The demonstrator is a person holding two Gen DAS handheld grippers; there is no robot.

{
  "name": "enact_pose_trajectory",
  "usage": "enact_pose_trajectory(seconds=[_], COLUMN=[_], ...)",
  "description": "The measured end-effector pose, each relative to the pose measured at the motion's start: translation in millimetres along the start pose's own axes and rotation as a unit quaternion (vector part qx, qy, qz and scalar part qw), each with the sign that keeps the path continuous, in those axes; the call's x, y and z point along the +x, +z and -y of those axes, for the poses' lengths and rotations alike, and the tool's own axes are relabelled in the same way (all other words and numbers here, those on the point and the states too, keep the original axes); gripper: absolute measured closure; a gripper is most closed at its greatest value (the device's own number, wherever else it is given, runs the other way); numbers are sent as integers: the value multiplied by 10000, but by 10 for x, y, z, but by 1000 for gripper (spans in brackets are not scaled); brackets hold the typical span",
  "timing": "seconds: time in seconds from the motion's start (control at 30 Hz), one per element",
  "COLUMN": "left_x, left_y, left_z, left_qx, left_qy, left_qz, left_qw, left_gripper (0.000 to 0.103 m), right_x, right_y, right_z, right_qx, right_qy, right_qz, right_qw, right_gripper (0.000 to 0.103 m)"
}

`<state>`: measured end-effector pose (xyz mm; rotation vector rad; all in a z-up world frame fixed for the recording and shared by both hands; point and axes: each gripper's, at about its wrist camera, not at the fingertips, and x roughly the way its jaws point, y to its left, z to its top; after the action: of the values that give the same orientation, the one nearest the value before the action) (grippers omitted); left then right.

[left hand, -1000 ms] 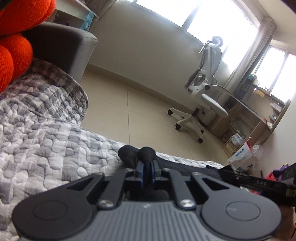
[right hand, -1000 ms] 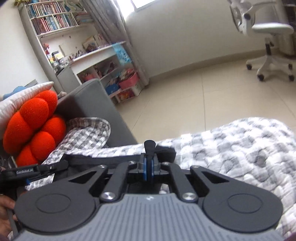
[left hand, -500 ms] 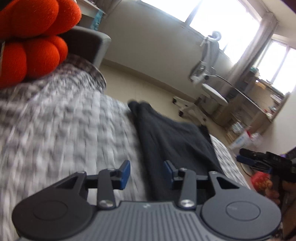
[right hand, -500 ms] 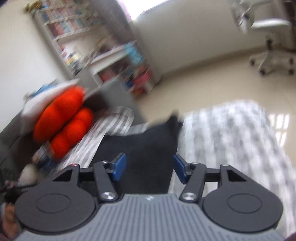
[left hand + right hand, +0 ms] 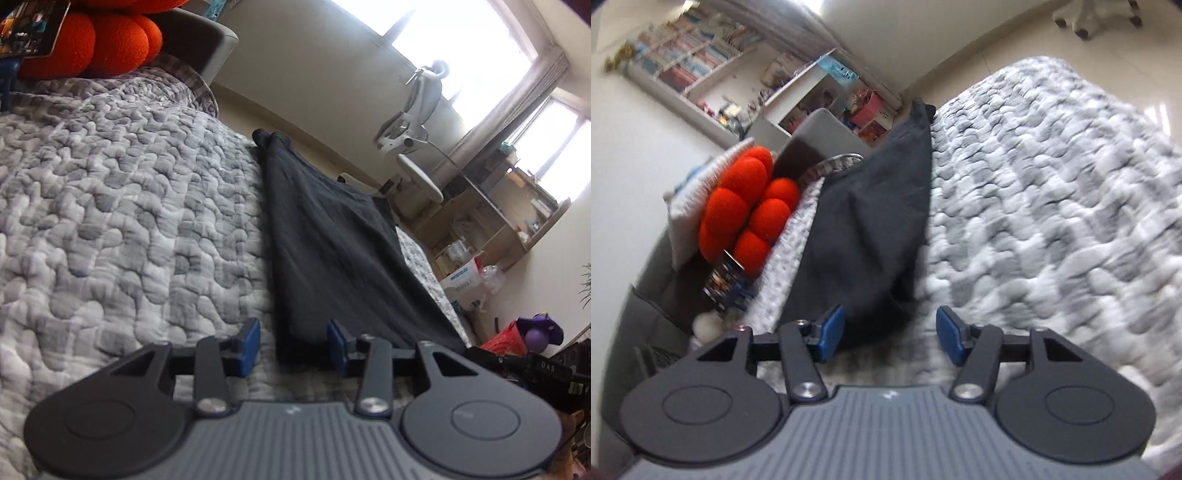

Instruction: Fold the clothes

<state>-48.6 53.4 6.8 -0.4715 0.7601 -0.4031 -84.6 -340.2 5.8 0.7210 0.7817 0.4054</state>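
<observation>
A dark grey garment (image 5: 332,240) lies folded in a long strip on the grey-white quilt (image 5: 129,221), running away from me to the bed's far edge. My left gripper (image 5: 293,347) hovers at its near end, jaws apart and closing, with the garment's near left corner between the blue pads (image 5: 249,345) but not pressed. In the right wrist view the same garment (image 5: 871,221) narrows toward the far edge of the quilt (image 5: 1052,184). My right gripper (image 5: 891,336) is at its near right corner, jaws wide and closing, the pads (image 5: 951,339) clear of the cloth.
An orange knotted cushion (image 5: 746,206) and a white pillow sit by the grey sofa arm (image 5: 199,40) at the left. A picture-covered flat item (image 5: 724,280) lies beside them. A white office chair (image 5: 417,122), desk shelves (image 5: 498,221) and a bookshelf (image 5: 701,62) stand beyond the bed.
Both grippers were shut on the dark garment at the bed's far edge. They have let go, opened and drawn back along the garment to its near end, where it now lies flat.
</observation>
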Motion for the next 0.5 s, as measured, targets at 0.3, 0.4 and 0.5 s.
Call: enact_pose_trajectory(seconds=[0.3, 0.4, 0.5], left_x=[-212, -362, -504], left_y=[95, 3, -131], left_z=[9, 52, 89], left_qx=[-44, 36, 112], left_qy=[-107, -119, -109], left_qz=[-267, -467, -678], left_qw=[9996, 9988, 9976], left_gripper=[101, 101, 101], right_x=[-211, -317, -412], right_y=[70, 20, -138], right_z=[-273, -386, -402], right_qx=[-45, -291, -331], right_qy=[26, -51, -81], right_qz=[59, -146, -384], right_qw=[10000, 9995, 9987], right_gripper=[98, 98, 98])
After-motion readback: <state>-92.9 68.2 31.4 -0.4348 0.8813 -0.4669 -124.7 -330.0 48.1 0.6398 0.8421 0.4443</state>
